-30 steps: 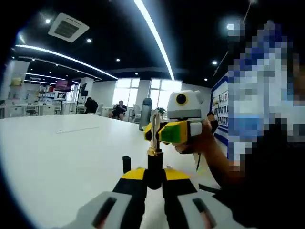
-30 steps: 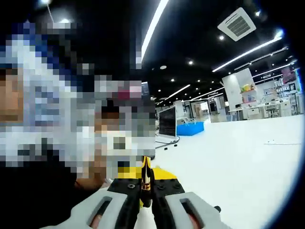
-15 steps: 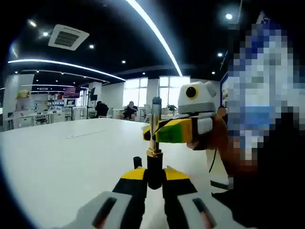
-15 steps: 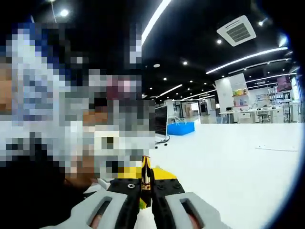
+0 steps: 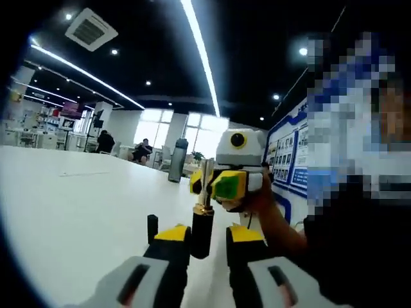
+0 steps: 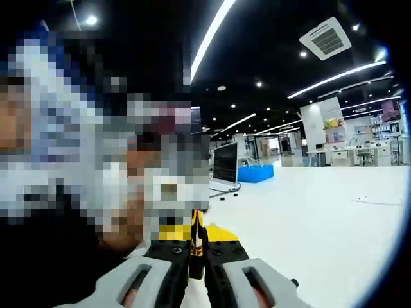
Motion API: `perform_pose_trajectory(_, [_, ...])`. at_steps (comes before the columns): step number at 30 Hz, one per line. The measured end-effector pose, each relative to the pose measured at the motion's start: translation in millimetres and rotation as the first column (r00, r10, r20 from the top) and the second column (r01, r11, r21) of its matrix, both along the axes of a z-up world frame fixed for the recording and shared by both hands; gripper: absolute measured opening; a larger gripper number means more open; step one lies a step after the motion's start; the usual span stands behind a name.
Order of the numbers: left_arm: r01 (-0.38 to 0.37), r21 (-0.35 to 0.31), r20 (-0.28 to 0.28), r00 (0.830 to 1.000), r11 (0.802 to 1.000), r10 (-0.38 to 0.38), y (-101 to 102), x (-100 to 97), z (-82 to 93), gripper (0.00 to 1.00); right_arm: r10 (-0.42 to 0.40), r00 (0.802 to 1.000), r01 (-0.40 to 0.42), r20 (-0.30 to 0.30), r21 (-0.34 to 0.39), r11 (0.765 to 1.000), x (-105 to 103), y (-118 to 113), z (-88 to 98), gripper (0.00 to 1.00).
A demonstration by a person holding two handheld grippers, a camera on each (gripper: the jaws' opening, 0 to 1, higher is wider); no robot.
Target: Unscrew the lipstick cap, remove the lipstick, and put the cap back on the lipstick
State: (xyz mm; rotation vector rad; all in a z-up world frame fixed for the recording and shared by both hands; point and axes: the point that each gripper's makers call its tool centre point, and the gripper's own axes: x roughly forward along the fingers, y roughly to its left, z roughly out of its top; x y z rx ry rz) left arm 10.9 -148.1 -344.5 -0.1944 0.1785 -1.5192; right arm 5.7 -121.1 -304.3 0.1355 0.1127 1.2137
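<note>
- Left gripper (image 5: 201, 234): jaws pinch the black lipstick base (image 5: 201, 232), held upright above the white desk (image 5: 77, 199).
- Right gripper (image 5: 207, 185), beyond it: jaws pinch the slim gold lipstick tube (image 5: 205, 184) just above the base.
- Small black cylinder (image 5: 152, 228) stands just left.

A large open-plan office or showroom hall. Beyond the fingertips spreads a broad white tabletop (image 5: 77, 205); overhead, a black ceiling carries long white light strips (image 5: 200, 51), round spotlights and a square air-conditioning vent (image 5: 90, 29). Far past the fingers, seated people (image 5: 142, 151) sit before tall bright windows (image 5: 202, 133). In the right gripper view, a dark monitor (image 6: 225, 164), a blue box (image 6: 258, 172) and distant white shelving (image 6: 369, 138) stand ahead.
</note>
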Motion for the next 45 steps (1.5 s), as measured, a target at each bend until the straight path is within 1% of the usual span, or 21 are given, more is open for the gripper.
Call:
perform_pose_trajectory(2, [0.025, 0.003, -0.001, 1.0, 1.0, -0.025, -0.3, -3.7, -0.5, 0.22, 0.026, 1.0, -0.026, -0.01, 0.01, 1.0, -3.8, 1.1, 0.1, 0.06])
perform_pose_trajectory(4, [0.047, 0.001, 0.004, 0.999, 0.999, -0.047, -0.3, -6.9, 0.0, 0.22, 0.043, 0.999, -0.043, -0.008, 0.014, 0.999, -5.9, 1.6, 0.6, 0.06])
perform_pose_trajectory(9, [0.119, -0.035, -0.019, 0.993, 0.992, -0.12, 2.8, -17.2, 4.6, 0.22, 0.108, 0.994, -0.107, -0.008, 0.042, 0.993, -15.8, 3.4, 3.7, 0.06])
perform_pose_trajectory(11, [0.139, -0.051, -0.029, 0.99, 0.989, -0.141, 3.7, -20.3, 6.4, 0.22, 0.136, 0.991, -0.135, -0.013, 0.065, 0.989, -19.5, 3.1, 5.3, 0.06])
perform_pose_trajectory(12, [0.145, -0.055, -0.033, 0.989, 0.988, -0.147, 3.8, -21.2, 6.7, 0.22, 0.145, 0.989, -0.143, -0.018, 0.083, 0.986, -17.9, 0.5, 6.9, 0.06])
perform_pose_trajectory(16, [0.174, -0.083, -0.062, 0.982, 0.981, -0.179, 4.3, -25.2, 7.7, 0.22, 0.173, 0.985, -0.169, -0.023, 0.117, 0.979, -19.1, -2.0, 9.7, 0.06])
perform_pose_trajectory(20, [0.197, -0.128, -0.108, 0.972, 0.972, -0.211, 6.3, -27.1, 11.6, 0.21, 0.193, 0.981, -0.19, -0.008, 0.139, 0.972, -21.8, -4.5, 15.4, 0.06])
perform_pose_trajectory(21, [0.197, -0.132, -0.111, 0.971, 0.971, -0.212, 6.7, -27.0, 12.0, 0.21, 0.197, 0.98, -0.194, -0.005, 0.141, 0.971, -22.6, -4.8, 16.3, 0.06])
perform_pose_trajectory(24, [0.197, -0.144, -0.132, 0.967, 0.97, -0.216, 8.4, -26.2, 13.0, 0.19, 0.203, 0.979, -0.202, 0.01, 0.146, 0.969, -25.9, -4.5, 18.7, 0.06])
perform_pose_trajectory(25, [0.195, -0.145, -0.144, 0.966, 0.97, -0.215, 8.8, -25.8, 12.7, 0.14, 0.2, 0.98, -0.199, 0.01, 0.146, 0.969, -25.5, -4.9, 19.0, 0.06])
perform_pose_trajectory(26, [0.203, -0.151, -0.146, 0.963, 0.967, -0.225, 9.5, -27.6, 13.6, 0.14, 0.194, 0.981, -0.193, 0.01, 0.144, 0.971, -25.4, -4.3, 18.1, 0.06])
perform_pose_trajectory(28, [0.188, -0.149, -0.148, 0.966, 0.971, -0.21, 8.8, -25.4, 13.3, 0.14, 0.187, 0.982, -0.185, 0.004, 0.146, 0.972, -23.5, -4.8, 17.3, 0.06])
perform_pose_trajectory(34, [0.149, -0.13, -0.115, 0.98, 0.98, -0.164, 8.1, -21.4, 13.1, 0.13, 0.162, 0.987, -0.16, -0.006, 0.145, 0.976, -20.3, -4.9, 15.0, 0.06])
perform_pose_trajectory(36, [0.122, -0.115, -0.098, 0.986, 0.986, -0.134, 8.3, -17.5, 12.3, 0.13, 0.148, 0.989, -0.145, -0.009, 0.143, 0.979, -18.3, -5.3, 14.1, 0.06])
perform_pose_trajectory(39, [0.068, -0.072, -0.059, 0.996, 0.995, -0.073, 6.9, -10.8, 8.5, 0.13, 0.119, 0.993, -0.116, -0.02, 0.132, 0.984, -13.4, -5.7, 10.7, 0.06])
perform_pose_trajectory(42, [0.026, -0.041, -0.033, 0.999, 0.999, -0.027, 6.0, -6.2, 5.8, 0.13, 0.089, 0.996, -0.084, -0.032, 0.12, 0.989, -8.4, -5.3, 7.4, 0.06])
perform_pose_trajectory(44, [0.002, -0.028, -0.034, 0.999, 1.0, -0.003, 5.9, -3.2, 4.3, 0.13, 0.067, 0.997, -0.062, -0.043, 0.113, 0.992, -5.6, -4.4, 6.0, 0.06])
perform_pose_trajectory(45, [-0.019, -0.013, -0.019, 1.0, 1.0, 0.019, 6.0, -0.2, 2.5, 0.13, 0.057, 0.997, -0.053, -0.042, 0.106, 0.993, -4.5, -4.0, 5.1, 0.06])
